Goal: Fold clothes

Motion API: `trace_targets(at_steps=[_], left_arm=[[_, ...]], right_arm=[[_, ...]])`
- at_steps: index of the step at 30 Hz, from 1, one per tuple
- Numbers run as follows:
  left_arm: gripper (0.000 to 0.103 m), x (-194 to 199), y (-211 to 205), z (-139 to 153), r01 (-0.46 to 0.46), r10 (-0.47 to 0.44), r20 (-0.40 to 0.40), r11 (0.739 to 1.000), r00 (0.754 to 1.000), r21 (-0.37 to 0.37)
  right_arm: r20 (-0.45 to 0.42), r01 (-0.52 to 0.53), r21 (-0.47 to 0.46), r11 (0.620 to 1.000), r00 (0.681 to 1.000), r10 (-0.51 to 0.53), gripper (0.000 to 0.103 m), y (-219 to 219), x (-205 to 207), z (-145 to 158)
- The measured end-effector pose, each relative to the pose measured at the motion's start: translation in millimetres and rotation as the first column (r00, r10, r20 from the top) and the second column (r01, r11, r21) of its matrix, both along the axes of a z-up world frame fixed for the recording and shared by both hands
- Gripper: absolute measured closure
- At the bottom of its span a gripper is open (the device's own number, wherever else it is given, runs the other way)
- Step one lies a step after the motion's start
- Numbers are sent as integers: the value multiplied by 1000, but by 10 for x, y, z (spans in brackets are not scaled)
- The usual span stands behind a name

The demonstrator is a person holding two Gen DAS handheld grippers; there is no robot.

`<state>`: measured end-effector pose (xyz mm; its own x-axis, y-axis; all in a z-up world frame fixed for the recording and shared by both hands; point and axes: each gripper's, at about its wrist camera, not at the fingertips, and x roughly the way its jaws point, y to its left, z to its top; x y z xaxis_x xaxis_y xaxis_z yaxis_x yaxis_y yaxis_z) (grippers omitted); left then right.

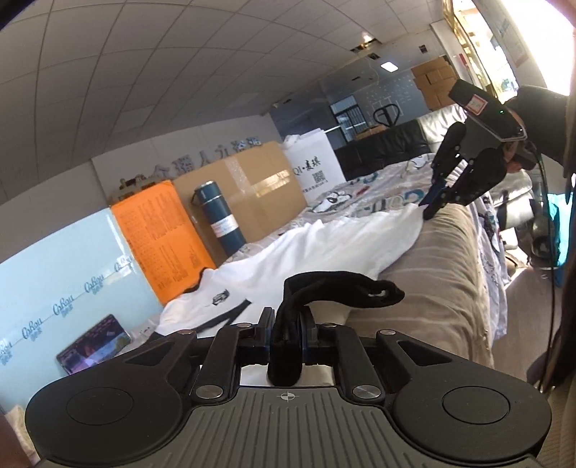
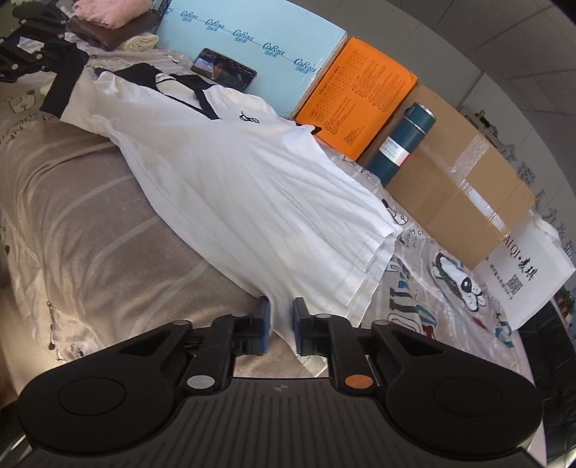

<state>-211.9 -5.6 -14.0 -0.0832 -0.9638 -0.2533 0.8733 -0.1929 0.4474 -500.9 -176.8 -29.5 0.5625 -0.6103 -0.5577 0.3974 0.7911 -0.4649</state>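
- The white shirt (image 2: 230, 187) lies spread across the bed (image 2: 72, 201), collar toward the far edge by the blue box (image 2: 252, 32), hem toward the near edge beside the printed sheet.
- The left gripper (image 1: 288, 324) is clenched on the shirt's black sleeve cuff (image 1: 288, 345); the dark band stands up between its pads.
- The right gripper (image 2: 279, 320) is clamped on the hem corner, white cloth bunched between the blue pads (image 2: 264, 324); the left view shows the pinch too.
- My reading: the fold's opening step, with one long side held at both ends.
- Next move likely calls for raising both ends together, keeping the edge taut, and carrying it across toward the orange box (image 2: 360, 97) side without dragging the rest.
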Motion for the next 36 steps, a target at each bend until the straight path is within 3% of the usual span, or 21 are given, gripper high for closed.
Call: trace_targets(at_steps=[6, 9, 13, 18, 19, 20, 22, 25, 28, 30, 32, 33, 36], left_arm=[[92, 366, -553, 308, 12, -12, 52, 1000, 999, -8], [92, 564, -911, 418, 20, -20, 64, 1000, 998, 10], [91, 794, -1396, 364, 40, -46, 43, 992, 998, 116], [76, 1057, -1823, 140, -5, 14, -34, 968, 999, 249], [66, 1125, -1846, 130, -36, 51, -53, 968, 997, 248], [58, 1192, -1869, 121, -67, 88, -72, 967, 994, 247], [53, 1331, -1897, 118, -129, 161, -117, 961, 980, 245], [53, 1563, -1732, 233, -212, 271, -255, 948, 928, 236], [54, 1709, -1412, 340, -243, 329, -453, 940, 829, 239], [56, 1650, -1129, 338, -203, 300, -543, 951, 784, 232], [56, 1498, -919, 294, -162, 270, -562, 958, 782, 236], [56, 1417, -852, 252, -155, 273, -553, 955, 787, 251], [56, 1220, -768, 131, -131, 277, -517, 945, 810, 300]], right_arm=[[178, -27, 53, 998, 984, 17, 97, -427, 23, 366], [215, -31, 60, 998, 977, 17, 97, -728, 130, 488], [204, -30, 97, 995, 979, 9, 97, -1095, 326, 465], [183, -6, 181, 983, 983, -28, 95, -1469, 521, 263], [183, 11, 196, 981, 982, -48, 90, -1523, 529, 218], [182, 30, 210, 977, 981, -69, 79, -1575, 535, 174], [186, 106, 211, 972, 971, -147, 63, -1650, 509, 120], [280, 211, 227, 951, 921, -271, 58, -1687, 347, 144], [390, 300, 260, 918, 837, -384, 36, -1625, 167, 208], [470, 327, 289, 900, 770, -431, 28, -1474, 58, 268], [545, 325, 342, 882, 696, -468, 17, -1288, -38, 320], [573, 320, 375, 870, 657, -489, 16, -1198, -84, 341], [594, 280, 487, 827, 588, -549, 14, -1001, -151, 334]])
